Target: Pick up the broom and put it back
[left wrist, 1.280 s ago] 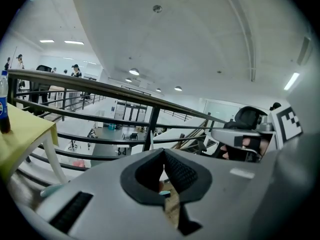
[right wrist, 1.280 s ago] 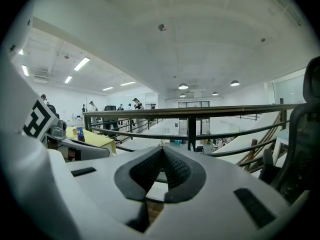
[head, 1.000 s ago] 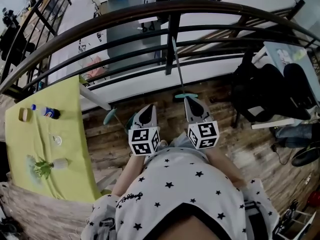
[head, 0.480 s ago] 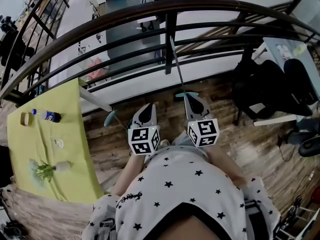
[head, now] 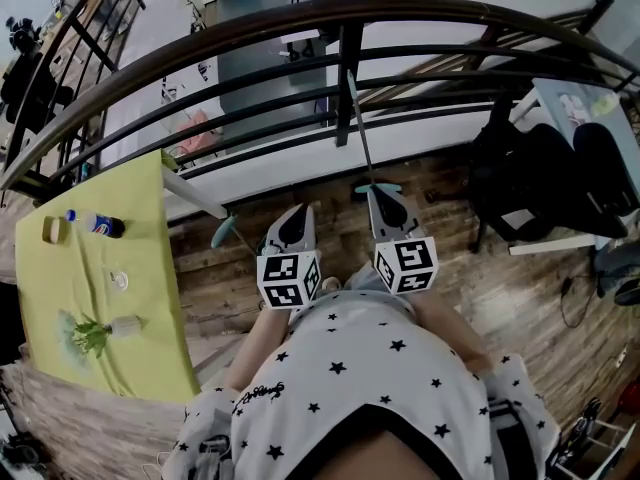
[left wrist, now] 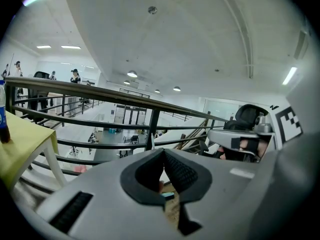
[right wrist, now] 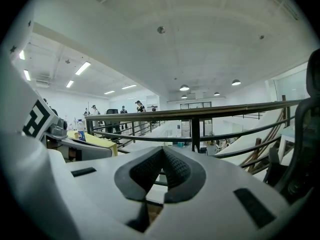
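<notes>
The left gripper (head: 296, 218) and right gripper (head: 386, 200) are both closed and empty. The thin-handled, teal-headed broom (head: 377, 189) leans on the dark metal railing (head: 200, 50), at twelve o'clock from the right gripper. Nothing has shifted over the last second, so pickup appears pending.

Bare floor (head: 215, 280) below jaws; railing (head: 348, 78) blocking ahead; worktop (head: 150, 268) left, chair (head: 530, 178) right.
</notes>
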Motion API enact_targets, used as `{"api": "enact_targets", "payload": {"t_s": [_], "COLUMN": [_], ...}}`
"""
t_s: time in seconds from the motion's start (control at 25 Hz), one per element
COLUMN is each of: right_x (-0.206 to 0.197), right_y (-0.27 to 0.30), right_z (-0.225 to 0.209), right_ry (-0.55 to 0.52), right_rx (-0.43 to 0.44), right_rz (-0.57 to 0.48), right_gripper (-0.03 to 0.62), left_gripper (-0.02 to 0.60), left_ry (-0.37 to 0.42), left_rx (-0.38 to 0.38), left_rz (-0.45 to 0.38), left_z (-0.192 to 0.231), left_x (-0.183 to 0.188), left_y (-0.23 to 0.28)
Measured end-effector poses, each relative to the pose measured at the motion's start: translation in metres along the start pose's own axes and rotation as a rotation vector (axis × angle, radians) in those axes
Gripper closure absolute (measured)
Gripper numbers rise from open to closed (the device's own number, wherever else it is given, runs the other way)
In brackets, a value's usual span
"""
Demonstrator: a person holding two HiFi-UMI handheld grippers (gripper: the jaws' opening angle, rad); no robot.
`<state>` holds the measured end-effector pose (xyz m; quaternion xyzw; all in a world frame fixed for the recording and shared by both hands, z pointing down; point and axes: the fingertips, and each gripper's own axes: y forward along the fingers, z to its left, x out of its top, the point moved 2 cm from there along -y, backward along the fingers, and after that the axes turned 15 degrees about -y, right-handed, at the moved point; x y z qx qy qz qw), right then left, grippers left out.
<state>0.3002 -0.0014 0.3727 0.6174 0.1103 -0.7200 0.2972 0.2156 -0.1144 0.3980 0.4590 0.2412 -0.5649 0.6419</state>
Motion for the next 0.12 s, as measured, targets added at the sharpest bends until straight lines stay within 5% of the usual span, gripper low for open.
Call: {"api": "enact_targets", "payload": {"t_s": [0.12], "right_x": [0.0033], "right_y": [0.0019], "right_z": [0.0038], "right_ry": [-0.002], "right_rx": [0.005], "right_rz": [-0.007], "right_gripper": [0.602], "left_gripper": [0.57], "left_ry": [-0.003], "left_rx": [0.001], "left_rz": [-0.005], "left_z": [0.0029], "left_x": [0.0025], "left_y": [-0.0024]}}
